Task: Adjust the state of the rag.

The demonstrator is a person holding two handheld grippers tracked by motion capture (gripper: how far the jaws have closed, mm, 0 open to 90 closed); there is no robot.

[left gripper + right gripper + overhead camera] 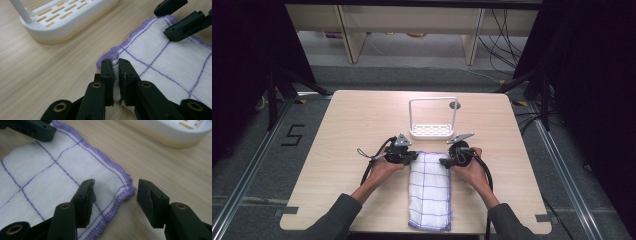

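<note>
A white cloth with purple grid lines and purple stitched hem lies folded lengthwise on the wooden table, its far end between my two grippers. My left gripper is shut on the cloth's far left corner; its jaws pinch the hem. My right gripper stands open at the cloth's far right corner, one jaw over the fabric, the other over bare wood. In the left gripper view, the right gripper's fingers rest over the cloth's far edge.
A white slotted rack with a tall wire handle stands just beyond the cloth, close to both grippers; its base lies near the cloth corners. A small dark hole marks the table behind it. Bare wood spreads left and right.
</note>
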